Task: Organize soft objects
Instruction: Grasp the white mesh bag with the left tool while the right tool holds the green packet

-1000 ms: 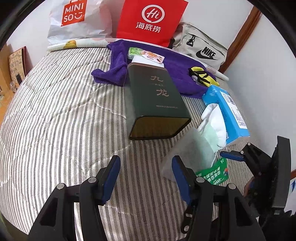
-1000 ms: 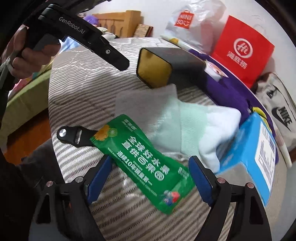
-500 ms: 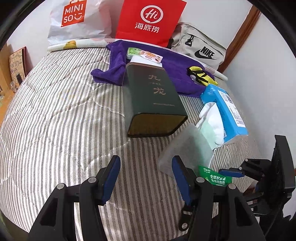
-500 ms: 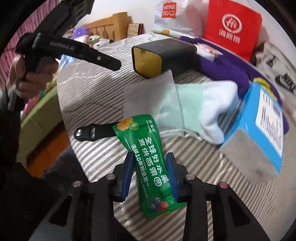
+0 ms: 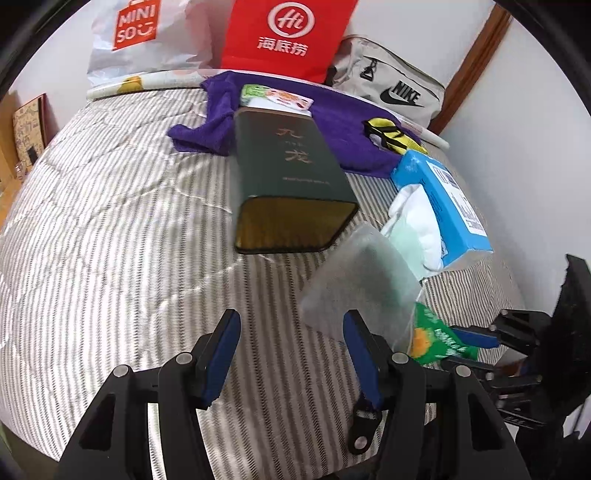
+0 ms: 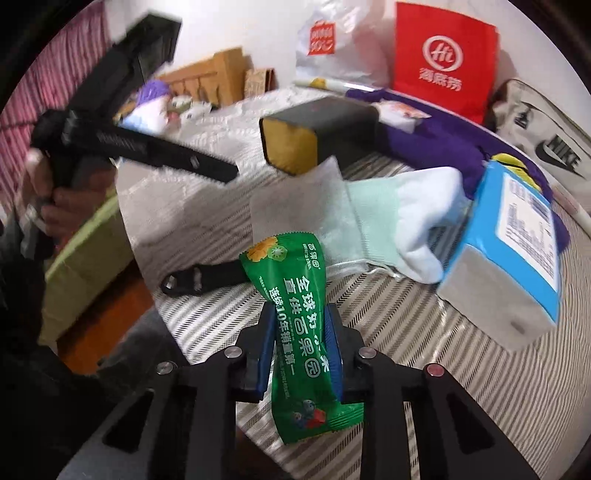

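My right gripper [image 6: 300, 314] is closing its jaws, and the blue pads press on a green snack packet [image 6: 291, 273], which is lifted a little off the striped bedspread [image 5: 110, 221]. The packet [image 5: 432, 339] also shows at the lower right of the left wrist view. Behind it lie a mint and white sock [image 6: 388, 218] and a thin grey sheet [image 6: 295, 199]. My left gripper [image 5: 291, 321] hovers open over the bedspread with nothing between its fingers. A purple towel [image 5: 332, 122] is spread at the back.
A dark green tin [image 5: 291, 173] lies on its side mid-bed. A blue box [image 5: 443, 195] rests beside the sock. A black strap [image 6: 199, 280] lies near the bed's edge. Shopping bags [image 5: 288, 33] and a Nike bag [image 5: 399, 92] line the wall.
The right jaws went from wide apart around the green packet to pressed on it. The packet turned lengthwise and rose slightly. The left gripper stayed put.
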`<act>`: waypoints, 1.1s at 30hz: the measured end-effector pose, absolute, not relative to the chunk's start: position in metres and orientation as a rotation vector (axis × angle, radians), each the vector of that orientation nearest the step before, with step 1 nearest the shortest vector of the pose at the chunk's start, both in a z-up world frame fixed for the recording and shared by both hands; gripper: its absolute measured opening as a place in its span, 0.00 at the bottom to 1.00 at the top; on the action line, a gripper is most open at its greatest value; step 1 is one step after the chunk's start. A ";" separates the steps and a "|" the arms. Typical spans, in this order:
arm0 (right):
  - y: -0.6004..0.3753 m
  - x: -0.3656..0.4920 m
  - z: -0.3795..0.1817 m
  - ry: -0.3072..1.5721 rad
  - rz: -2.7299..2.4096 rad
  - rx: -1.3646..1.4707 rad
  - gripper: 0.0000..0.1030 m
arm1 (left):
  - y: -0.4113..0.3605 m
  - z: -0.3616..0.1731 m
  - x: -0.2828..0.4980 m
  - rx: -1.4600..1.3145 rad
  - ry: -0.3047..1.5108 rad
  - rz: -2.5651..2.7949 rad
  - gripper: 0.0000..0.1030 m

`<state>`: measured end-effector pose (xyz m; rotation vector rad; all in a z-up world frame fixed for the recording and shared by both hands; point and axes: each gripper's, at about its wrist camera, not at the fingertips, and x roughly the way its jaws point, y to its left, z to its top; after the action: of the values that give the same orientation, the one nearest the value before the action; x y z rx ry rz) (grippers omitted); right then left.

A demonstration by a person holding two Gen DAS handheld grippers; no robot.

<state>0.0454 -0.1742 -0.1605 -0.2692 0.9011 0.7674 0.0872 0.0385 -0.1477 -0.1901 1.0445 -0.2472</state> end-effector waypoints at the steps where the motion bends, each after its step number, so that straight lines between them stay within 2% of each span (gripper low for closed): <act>1: -0.179 0.044 -0.158 0.895 0.754 -0.248 0.25 | 0.034 -0.149 0.088 -0.183 1.041 -0.256 0.54; 4: -0.194 0.044 -0.155 0.893 0.703 -0.212 0.25 | 0.021 -0.154 0.092 -0.164 1.036 -0.280 0.56; 6: -0.204 0.046 -0.154 0.898 0.669 -0.188 0.25 | 0.010 -0.157 0.095 -0.133 1.026 -0.284 0.62; 12: -0.235 0.046 -0.150 0.886 0.586 -0.143 0.25 | -0.014 -0.167 0.105 -0.037 1.010 -0.326 0.63; 18: -0.250 0.050 -0.159 0.905 0.554 -0.088 0.25 | -0.026 -0.170 0.102 -0.028 0.985 -0.412 0.84; 23: -0.259 0.061 -0.173 0.941 0.474 -0.061 0.25 | -0.042 -0.173 0.098 0.062 0.981 -0.399 0.93; 30: -0.266 0.070 -0.183 0.968 0.380 -0.012 0.26 | -0.058 -0.179 0.094 0.183 0.941 -0.318 0.93; 31: -0.266 0.071 -0.183 0.968 0.378 -0.001 0.26 | -0.057 -0.178 0.093 0.177 0.934 -0.310 0.91; 33: -0.266 0.071 -0.183 0.969 0.372 0.008 0.26 | -0.055 -0.177 0.091 0.166 0.915 -0.297 0.77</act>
<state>0.0715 -0.2659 -0.1833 0.0077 0.9687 0.3724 0.0913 -0.0550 -0.1765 0.1658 0.9148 -0.2973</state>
